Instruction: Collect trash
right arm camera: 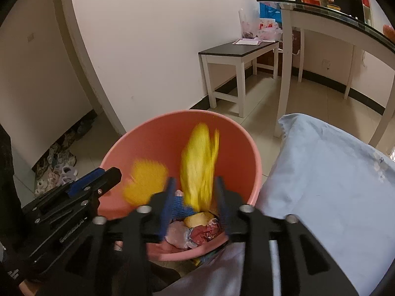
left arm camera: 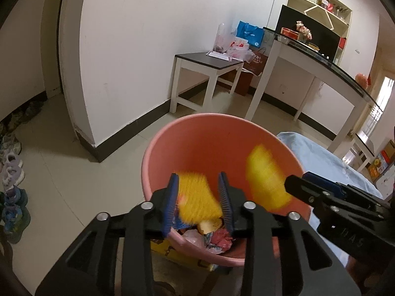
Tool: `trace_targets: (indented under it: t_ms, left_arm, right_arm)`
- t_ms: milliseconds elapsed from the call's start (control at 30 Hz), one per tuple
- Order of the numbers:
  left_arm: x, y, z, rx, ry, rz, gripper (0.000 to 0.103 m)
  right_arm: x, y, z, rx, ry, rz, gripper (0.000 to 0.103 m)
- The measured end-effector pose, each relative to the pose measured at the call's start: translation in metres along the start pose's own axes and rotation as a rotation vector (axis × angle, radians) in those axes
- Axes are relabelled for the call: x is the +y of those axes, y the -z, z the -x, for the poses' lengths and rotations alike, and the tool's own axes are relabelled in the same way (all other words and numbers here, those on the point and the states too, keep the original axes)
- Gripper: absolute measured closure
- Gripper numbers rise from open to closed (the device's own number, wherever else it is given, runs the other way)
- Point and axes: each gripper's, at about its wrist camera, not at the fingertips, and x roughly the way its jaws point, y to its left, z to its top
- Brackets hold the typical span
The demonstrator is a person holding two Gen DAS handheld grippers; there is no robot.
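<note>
Hanging blurred over the pink bucket (left arm camera: 187, 145) are two yellow pieces of trash, one in front of each gripper. The left wrist view has one yellow piece (left arm camera: 197, 197) sitting right between the left gripper (left arm camera: 198, 197) fingers, jaws spread partway and the pads not pressing on it as far as I can see. Second yellow piece (left arm camera: 267, 177) shows off to the right there, just ahead of the right gripper (left arm camera: 300, 185) tip, which that view only catches side-on.

Right wrist view flips it: the long streaky yellow piece sits between the right gripper's parted jaws, again no squeeze visible, with the left gripper poking in from the left.

Bottom of the bucket already has crumpled wrappers (right arm camera: 197, 231) plus something blue. Only the right view really shows the light blue cloth (right arm camera: 328, 185) touching the bucket's right side. Left view alone gets the row of shoes (left arm camera: 12, 172) along the wall.
</note>
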Motion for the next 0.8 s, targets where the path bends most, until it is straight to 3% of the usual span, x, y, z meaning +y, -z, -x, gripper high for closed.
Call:
trace_targets:
  t_ms: [400, 800]
  left_arm:
    - [-0.007, 0.003, 0.027, -0.028, 0.05, 0.016, 0.067]
    - [-0.027, 0.012, 0.061, -0.055, 0.075, -0.022, 0.067]
  right_arm:
    - [-0.008, 0.008, 0.025, -0.047, 0.033, -0.009, 0.043]
    - [-0.009, 0.031, 0.071, -0.094, 0.106, -0.007, 0.037]
